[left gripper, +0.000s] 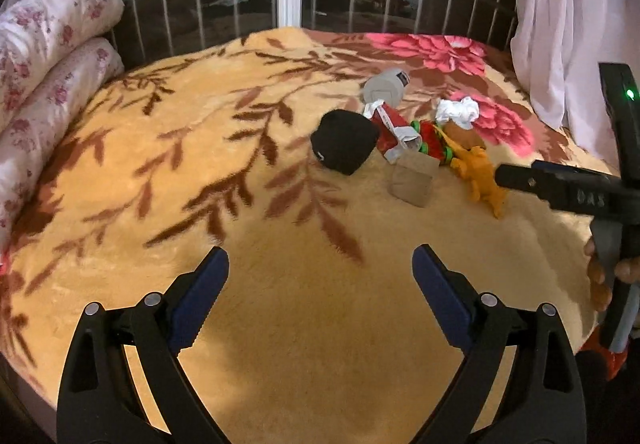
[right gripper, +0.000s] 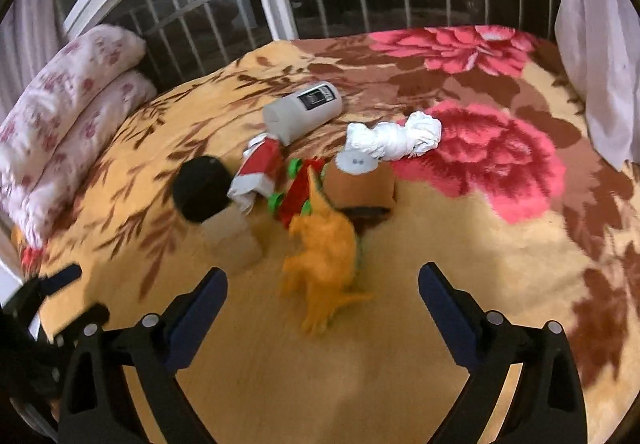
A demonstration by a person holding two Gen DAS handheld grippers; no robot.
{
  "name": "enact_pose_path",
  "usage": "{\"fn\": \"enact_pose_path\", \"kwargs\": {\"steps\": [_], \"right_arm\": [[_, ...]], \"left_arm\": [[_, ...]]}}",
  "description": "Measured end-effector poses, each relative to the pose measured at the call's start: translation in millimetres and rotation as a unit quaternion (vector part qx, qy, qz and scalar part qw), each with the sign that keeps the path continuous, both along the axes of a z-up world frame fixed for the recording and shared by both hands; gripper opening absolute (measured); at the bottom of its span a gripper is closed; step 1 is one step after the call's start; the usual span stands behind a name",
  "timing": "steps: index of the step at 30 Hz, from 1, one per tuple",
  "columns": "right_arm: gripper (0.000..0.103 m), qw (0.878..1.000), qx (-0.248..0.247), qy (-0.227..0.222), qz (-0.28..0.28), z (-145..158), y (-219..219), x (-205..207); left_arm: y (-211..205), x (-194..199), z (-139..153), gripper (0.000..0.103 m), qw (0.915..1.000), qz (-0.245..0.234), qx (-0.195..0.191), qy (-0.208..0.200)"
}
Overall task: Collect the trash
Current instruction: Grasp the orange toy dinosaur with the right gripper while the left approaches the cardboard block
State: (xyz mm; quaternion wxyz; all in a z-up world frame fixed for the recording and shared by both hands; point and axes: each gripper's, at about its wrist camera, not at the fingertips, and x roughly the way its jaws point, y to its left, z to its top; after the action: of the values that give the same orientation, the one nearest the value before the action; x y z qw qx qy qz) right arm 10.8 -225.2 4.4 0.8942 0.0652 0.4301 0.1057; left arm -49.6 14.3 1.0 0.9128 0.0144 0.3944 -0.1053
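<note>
blanket [left gripper: 280, 324]: tan, brown leaf sprays, pink blooms
quilt [left gripper: 48, 55]: white, pink florets
toy dinosaur [right gripper: 324, 248]: orange
cap [left gripper: 346, 147]: black
crumpled paper [right gripper: 394, 139]: white
curtain [left gripper: 568, 11]: white

Orange toy dinosaur [right gripper: 324, 244], crumpled white paper [right gripper: 394, 141], floral blanket [right gripper: 500, 163]

Bed with floral blanket [right gripper: 460, 284]: grey bottle [right gripper: 304, 111], white wad [right gripper: 394, 139], orange dinosaur [right gripper: 324, 248], black cap [right gripper: 202, 189].

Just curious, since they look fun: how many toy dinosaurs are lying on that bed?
1. The orange dinosaur lies on the blanket at the near edge of the clutter, beside the red and green toy. Another could be hidden under the pile.
</note>
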Motion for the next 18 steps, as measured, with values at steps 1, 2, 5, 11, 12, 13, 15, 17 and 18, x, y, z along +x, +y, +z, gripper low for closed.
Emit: {"fn": "enact_pose_path", "kwargs": {"steps": [1,2,5,11,12,13,15,17,18], "right_arm": [[0.095,1.000,0.002,0.003,0.000,-2,0,5],[0.095,1.000,0.002,0.009,0.002,-5,1,12],[0.085,1.000,-0.005,0.026,0.008,-14,7,30],[0.055,0.996,-0.060,0.070,0.019,-45,28,50],[0.050,0.995,-0.071,0.065,0.022,-44,31,48],[0.046,0.995,-0.077,0.057,0.022,-41,33,44],[0.045,0.997,-0.060,0.045,0.018,-39,28,39],[0.044,0.999,-0.032,0.036,0.008,-35,17,31],[0.043,0.999,-0.023,0.029,0.004,-31,12,26]], "left_arm": [[-1,2,-2,0.091,1.0000,-0.001,-0.001,0.003],[-2,4,-4,0.091,1.0000,-0.003,0.000,0.005],[-4,13,-10,0.091,0.9999,-0.004,0.006,0.014],[-10,19,-15,0.091,0.9997,-0.003,0.003,0.025],[-12,20,-16,0.091,0.9996,-0.004,0.006,0.028],[-14,21,-18,0.091,0.9995,-0.005,0.007,0.030],[-18,21,-20,0.091,0.9994,-0.006,0.012,0.032],[-22,21,-21,0.091,0.9993,-0.010,0.016,0.032],[-26,20,-22,0.091,0.9992,-0.011,0.021,0.031]]}}
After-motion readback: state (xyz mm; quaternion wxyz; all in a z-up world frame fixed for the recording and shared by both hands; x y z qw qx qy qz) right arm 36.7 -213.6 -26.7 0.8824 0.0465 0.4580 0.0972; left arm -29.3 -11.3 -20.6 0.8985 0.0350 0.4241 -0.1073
